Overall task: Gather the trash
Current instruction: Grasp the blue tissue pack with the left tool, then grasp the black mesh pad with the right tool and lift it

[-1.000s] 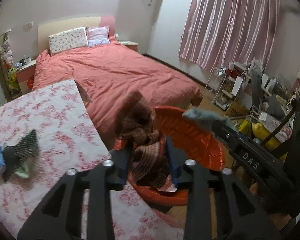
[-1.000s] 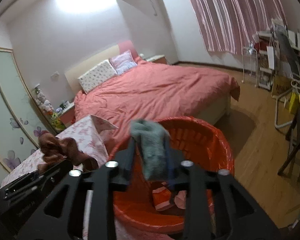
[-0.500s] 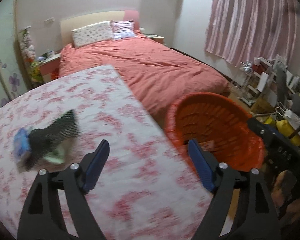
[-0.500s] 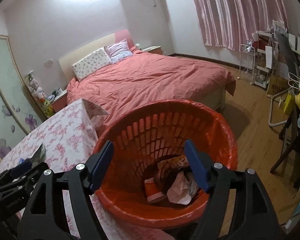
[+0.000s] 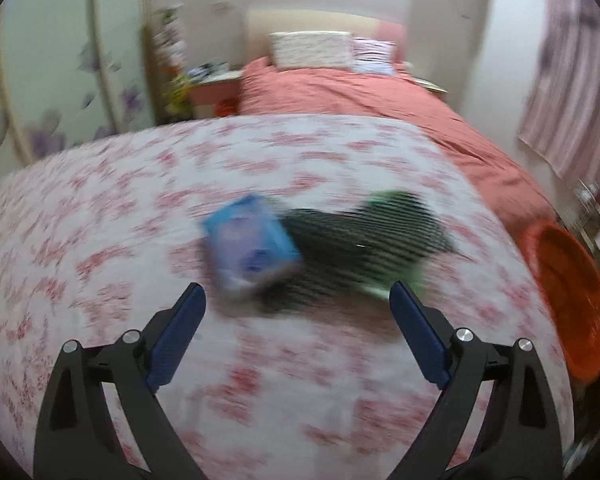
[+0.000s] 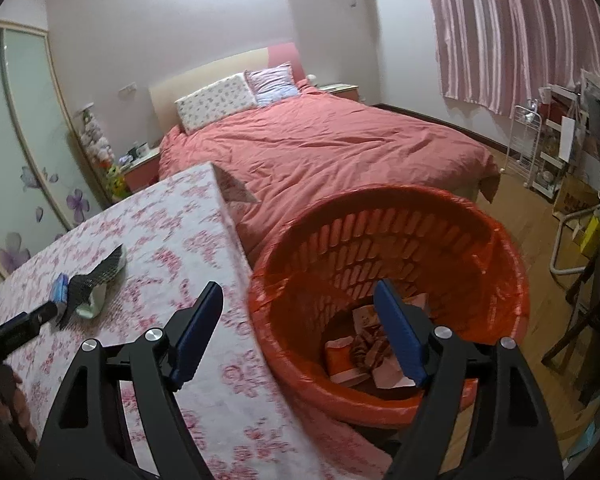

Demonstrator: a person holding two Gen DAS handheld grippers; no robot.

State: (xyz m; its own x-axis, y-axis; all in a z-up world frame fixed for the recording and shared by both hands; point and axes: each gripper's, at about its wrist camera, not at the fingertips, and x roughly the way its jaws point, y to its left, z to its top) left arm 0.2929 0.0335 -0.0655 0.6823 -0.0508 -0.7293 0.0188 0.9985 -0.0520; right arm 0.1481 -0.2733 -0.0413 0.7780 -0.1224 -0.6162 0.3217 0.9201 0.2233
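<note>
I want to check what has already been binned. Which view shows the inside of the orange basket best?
The right wrist view: it looks down into the orange basket, where crumpled trash lies on the bottom. The left wrist view catches only a blurred sliver of the basket at its right edge, contents hidden.

Trash left on the floral worktop, more already in the orange basket.

A small blue packet (image 5: 250, 246) lies flat, touching a black-and-white striped wrapper (image 5: 364, 240) with a green edge at its 3 o'clock; both are blurred. The orange basket (image 6: 496, 248), lined with a red bag, stands upright just beside the worktop (image 6: 188, 240) edge, holding crumpled paper and brownish scraps (image 6: 364, 350) at its bottom.
</note>
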